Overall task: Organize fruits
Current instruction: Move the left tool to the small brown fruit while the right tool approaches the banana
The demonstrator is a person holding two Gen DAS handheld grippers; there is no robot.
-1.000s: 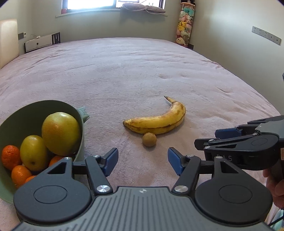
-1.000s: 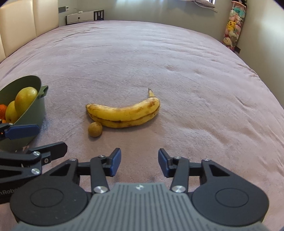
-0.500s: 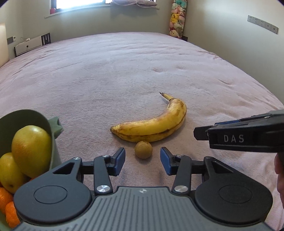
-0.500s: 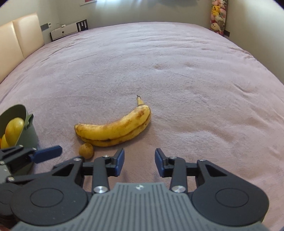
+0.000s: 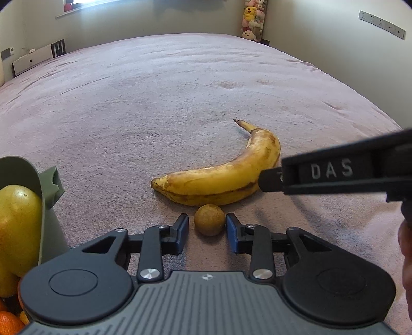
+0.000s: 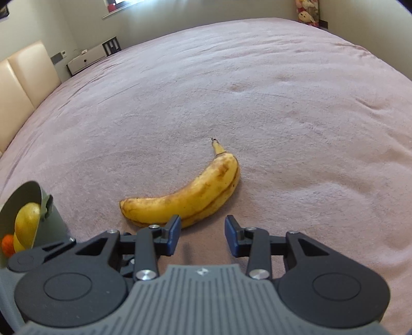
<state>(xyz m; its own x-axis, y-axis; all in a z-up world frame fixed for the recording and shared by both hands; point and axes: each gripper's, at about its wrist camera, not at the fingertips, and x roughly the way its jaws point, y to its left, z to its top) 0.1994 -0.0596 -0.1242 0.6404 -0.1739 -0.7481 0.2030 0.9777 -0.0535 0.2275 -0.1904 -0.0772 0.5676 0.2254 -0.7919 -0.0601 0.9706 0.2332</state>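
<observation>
A small round brown fruit (image 5: pixel 209 219) lies on the pink bedspread just in front of a spotted yellow banana (image 5: pixel 221 177). My left gripper (image 5: pixel 207 226) is open, its blue pads on either side of the small fruit with narrow gaps. My right gripper (image 6: pixel 202 232) is open and empty, just short of the banana (image 6: pixel 185 198); it shows from the side in the left wrist view (image 5: pixel 332 172). A green bowl (image 5: pixel 50 185) at the left holds a yellow-green fruit (image 5: pixel 18 224) and oranges (image 5: pixel 9 322). The small fruit is hidden in the right wrist view.
The pink bedspread (image 5: pixel 180 90) stretches far ahead. The green bowl (image 6: pixel 51 226) also shows at the lower left of the right wrist view. A cream headboard (image 6: pixel 20 85), a white unit (image 5: pixel 33 58) and plush toys (image 5: pixel 253 20) stand along the walls.
My left gripper moved forward and narrowed until its pads flank the small brown fruit. My right gripper moved closer to the banana. The bowl slid further left in both views.
</observation>
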